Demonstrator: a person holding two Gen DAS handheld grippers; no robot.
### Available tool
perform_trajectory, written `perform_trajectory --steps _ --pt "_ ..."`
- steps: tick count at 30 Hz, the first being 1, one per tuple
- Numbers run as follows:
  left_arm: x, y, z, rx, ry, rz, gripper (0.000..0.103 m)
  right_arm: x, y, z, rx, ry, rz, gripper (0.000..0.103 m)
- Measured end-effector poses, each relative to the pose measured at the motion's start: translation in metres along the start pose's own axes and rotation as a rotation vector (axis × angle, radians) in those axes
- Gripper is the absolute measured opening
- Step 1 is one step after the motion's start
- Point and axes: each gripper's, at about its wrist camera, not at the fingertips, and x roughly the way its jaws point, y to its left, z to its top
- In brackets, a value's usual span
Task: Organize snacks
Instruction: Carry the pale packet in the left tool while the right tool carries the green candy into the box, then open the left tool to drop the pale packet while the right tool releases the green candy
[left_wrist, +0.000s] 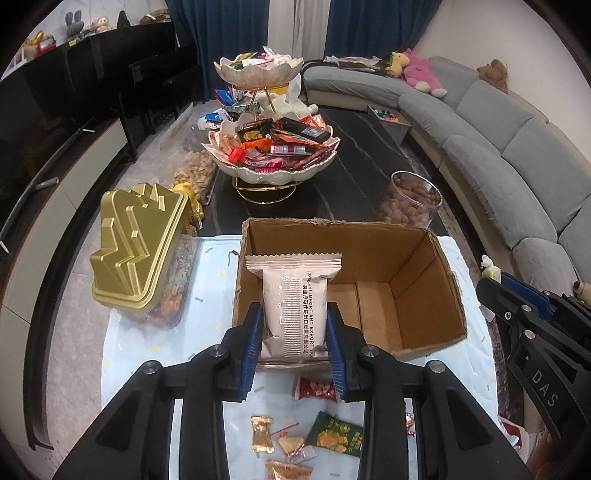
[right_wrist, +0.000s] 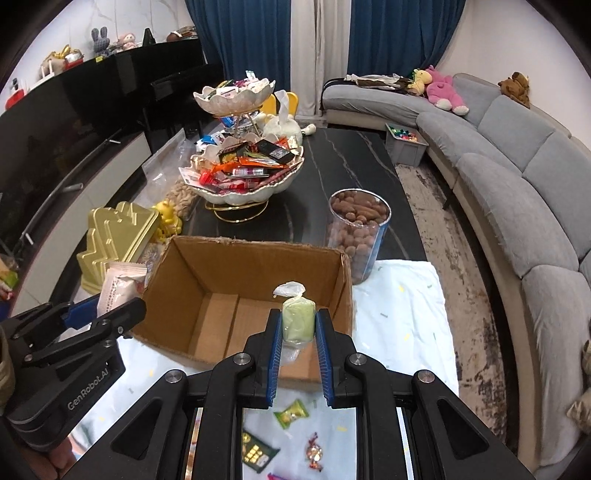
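The left gripper (left_wrist: 294, 341) pinches a pale pink foil snack packet (left_wrist: 294, 302), long axis upright, crimped end up, over the open brown cardboard box (left_wrist: 417, 295). The right gripper (right_wrist: 298, 341) clamps a green plastic-wrapped sweet (right_wrist: 297, 319), twisted end up, above that box.

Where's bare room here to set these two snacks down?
Free: the brown cardboard box floor, and the white cloth right of it, below the clear nut jar. Crowded: cloth nearest the grippers, strewn with wrapped candies, and the tiered snack bowl.
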Motion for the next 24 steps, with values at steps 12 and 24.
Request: perform_trajectory --steps 12,24 --pt "0.038 0.000 0.013 0.000 0.046 -0.002 0.033 0.038 -0.002 0.013 0.001 0.049 -0.008 0.020" --pt "0.053 -0.002 0.015 0.011 0.069 -0.026 0.042 0.055 -0.004 0.017 -0.009 0.071 -0.002 0.024"
